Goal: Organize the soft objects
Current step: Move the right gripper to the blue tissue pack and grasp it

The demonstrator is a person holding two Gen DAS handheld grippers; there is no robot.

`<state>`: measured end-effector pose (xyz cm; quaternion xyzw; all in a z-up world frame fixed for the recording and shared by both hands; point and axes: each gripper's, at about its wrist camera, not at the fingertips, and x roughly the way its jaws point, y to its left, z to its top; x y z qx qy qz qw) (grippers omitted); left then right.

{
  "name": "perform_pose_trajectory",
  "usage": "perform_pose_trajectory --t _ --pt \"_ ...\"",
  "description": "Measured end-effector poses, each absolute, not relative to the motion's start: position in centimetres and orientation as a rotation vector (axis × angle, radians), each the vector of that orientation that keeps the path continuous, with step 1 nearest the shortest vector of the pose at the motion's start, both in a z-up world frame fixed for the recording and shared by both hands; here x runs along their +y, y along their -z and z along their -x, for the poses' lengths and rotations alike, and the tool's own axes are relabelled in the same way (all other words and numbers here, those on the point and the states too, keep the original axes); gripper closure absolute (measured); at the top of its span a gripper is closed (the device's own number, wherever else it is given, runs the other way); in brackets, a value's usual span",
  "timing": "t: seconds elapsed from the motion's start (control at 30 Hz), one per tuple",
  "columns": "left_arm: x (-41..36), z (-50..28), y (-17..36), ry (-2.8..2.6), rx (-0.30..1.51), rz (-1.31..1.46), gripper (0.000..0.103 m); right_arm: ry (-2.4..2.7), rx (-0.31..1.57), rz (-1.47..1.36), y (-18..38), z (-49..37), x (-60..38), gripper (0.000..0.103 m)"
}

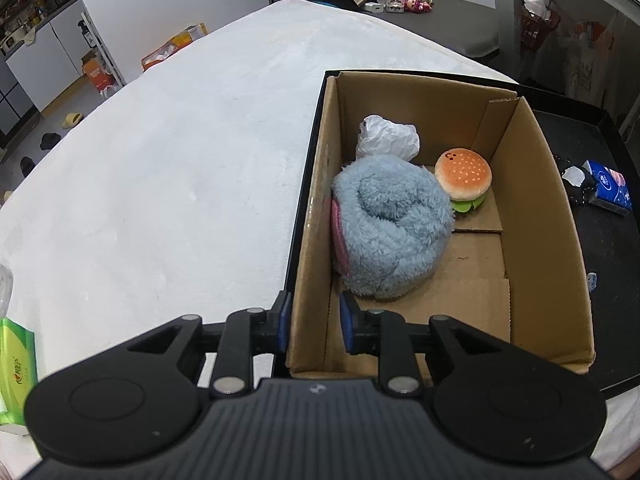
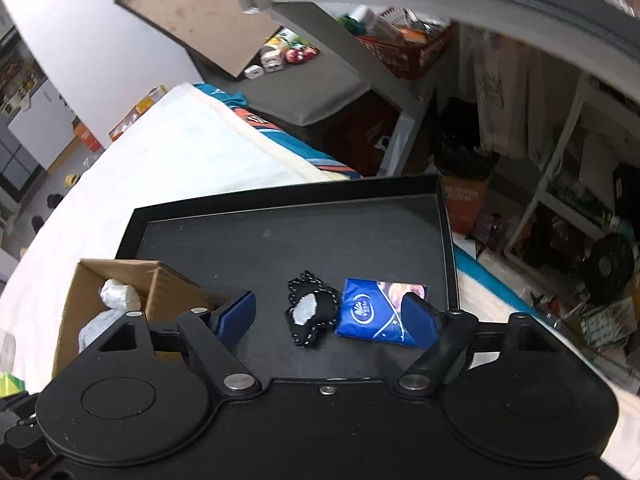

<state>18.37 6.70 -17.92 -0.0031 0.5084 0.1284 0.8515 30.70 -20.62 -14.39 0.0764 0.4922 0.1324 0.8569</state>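
A cardboard box (image 1: 536,184) stands on a black tray (image 1: 592,248). It holds a fluffy blue plush (image 1: 392,224), a burger plush (image 1: 464,178) and a crumpled white plastic bag (image 1: 386,138). My left gripper (image 1: 314,326) straddles the box's near-left wall, one pad on each side, apparently shut on it. In the right wrist view, my right gripper (image 2: 330,316) is open and empty just above a small black pouch with a white patch (image 2: 310,312) and a blue tissue pack (image 2: 376,312) on the tray (image 2: 280,240). The box (image 2: 80,280) is at its left.
The tray lies on a white fluffy blanket (image 1: 180,160). A green tissue pack (image 1: 16,364) lies at the blanket's left edge. A small blue scrap (image 1: 592,280) lies on the tray. Beyond are a grey bench with toys (image 1: 408,0) and cluttered shelves (image 2: 560,220).
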Motion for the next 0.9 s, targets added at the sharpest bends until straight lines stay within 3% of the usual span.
perform_pose_trajectory --t 0.2,0.33,0.5,0.63,0.9 --pt "6.6 -18.6 18.0 -0.276 1.083 0.004 0.079 -0.261 1.056 -0.233 16.8 -31.3 -22.0 0.037" --pt "6.4 -18.9 18.1 -0.284 1.091 -0.004 0.076 -0.247 1.087 -0.257 18.4 -32.1 -22.5 0.052" --pt "6.1 -19.2 18.3 -0.288 1.101 -0.013 0.074 -0.224 1.091 -0.259 19.1 -33.1 -23.4 0.055" --pt "6.0 -19.4 18.3 -0.297 1.106 -0.011 0.073 -0.231 1.127 -0.268 20.4 -33.7 -23.7 0.064" --pt "5.3 -19.8 18.5 -0.312 1.114 -0.044 0.070 -0.219 1.157 -0.241 21.5 -34.4 -23.5 0.064"
